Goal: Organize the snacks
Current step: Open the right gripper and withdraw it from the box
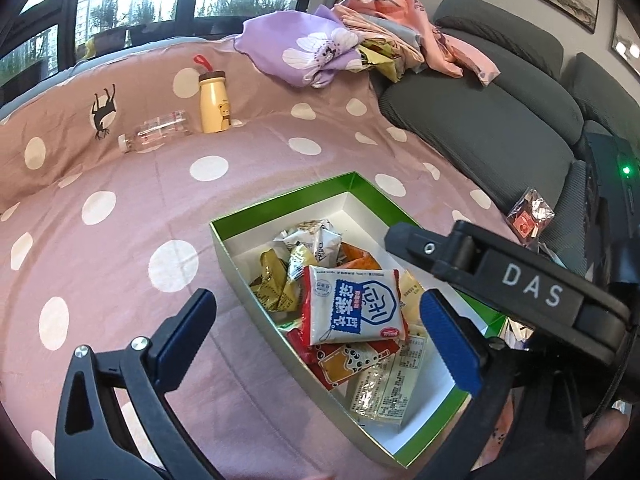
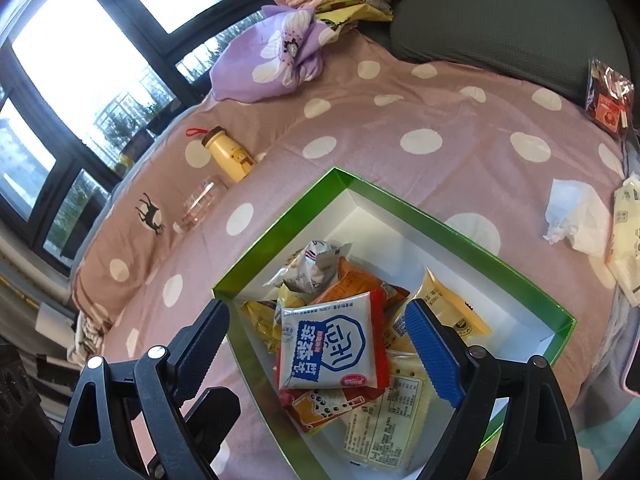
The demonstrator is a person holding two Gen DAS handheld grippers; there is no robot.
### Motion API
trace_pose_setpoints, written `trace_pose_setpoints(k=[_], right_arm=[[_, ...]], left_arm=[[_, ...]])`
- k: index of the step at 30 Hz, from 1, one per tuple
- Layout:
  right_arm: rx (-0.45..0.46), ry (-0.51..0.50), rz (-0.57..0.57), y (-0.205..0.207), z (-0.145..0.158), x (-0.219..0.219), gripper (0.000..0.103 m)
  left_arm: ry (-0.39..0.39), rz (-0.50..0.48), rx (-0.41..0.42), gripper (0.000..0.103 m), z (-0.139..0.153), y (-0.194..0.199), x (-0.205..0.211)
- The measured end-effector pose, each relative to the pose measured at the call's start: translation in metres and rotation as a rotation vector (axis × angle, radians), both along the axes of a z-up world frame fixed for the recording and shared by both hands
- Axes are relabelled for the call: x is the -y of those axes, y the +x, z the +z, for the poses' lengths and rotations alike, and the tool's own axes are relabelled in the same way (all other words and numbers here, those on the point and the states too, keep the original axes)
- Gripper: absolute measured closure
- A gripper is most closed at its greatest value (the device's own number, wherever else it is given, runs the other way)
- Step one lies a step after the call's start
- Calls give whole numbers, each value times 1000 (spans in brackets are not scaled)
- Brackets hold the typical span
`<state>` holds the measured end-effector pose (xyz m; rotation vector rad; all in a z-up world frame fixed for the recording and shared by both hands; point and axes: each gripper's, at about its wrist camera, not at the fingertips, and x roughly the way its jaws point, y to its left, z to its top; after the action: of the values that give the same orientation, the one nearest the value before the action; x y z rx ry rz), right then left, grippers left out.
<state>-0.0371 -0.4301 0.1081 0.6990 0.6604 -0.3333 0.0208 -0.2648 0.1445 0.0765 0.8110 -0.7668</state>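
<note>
A green-rimmed box [image 1: 280, 202] [image 2: 276, 228] with a white inside lies on the pink dotted bedspread [image 1: 120, 240]. It holds several snack packets. A white, blue and red packet [image 1: 354, 306] [image 2: 332, 346] lies flat on top of the heap. My left gripper [image 1: 319, 296] hangs above the box, open, with nothing between its blue pads. My right gripper [image 2: 317, 308] is also open over the same packet and touches nothing. Its black body marked DAS [image 1: 524, 288] crosses the right of the left wrist view. A red packet [image 1: 530, 216] [image 2: 608, 96] lies outside the box by the sofa.
A yellow bear bottle [image 1: 214, 102] stands at the far side, a clear bottle [image 1: 156, 134] lying beside it. Purple floral cloth [image 1: 304, 50] and pink bedding are piled by the grey sofa [image 1: 480, 128]. A crumpled white tissue [image 2: 572, 216] and a cream packet [image 2: 628, 240] lie right of the box.
</note>
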Motion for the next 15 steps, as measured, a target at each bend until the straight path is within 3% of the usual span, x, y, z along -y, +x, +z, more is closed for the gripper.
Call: trace_pose_setpoints(k=[15], right_arm=[[-27, -8, -23, 0, -1, 2, 13]], left_arm=[[32, 43, -30, 1, -11, 3, -6]])
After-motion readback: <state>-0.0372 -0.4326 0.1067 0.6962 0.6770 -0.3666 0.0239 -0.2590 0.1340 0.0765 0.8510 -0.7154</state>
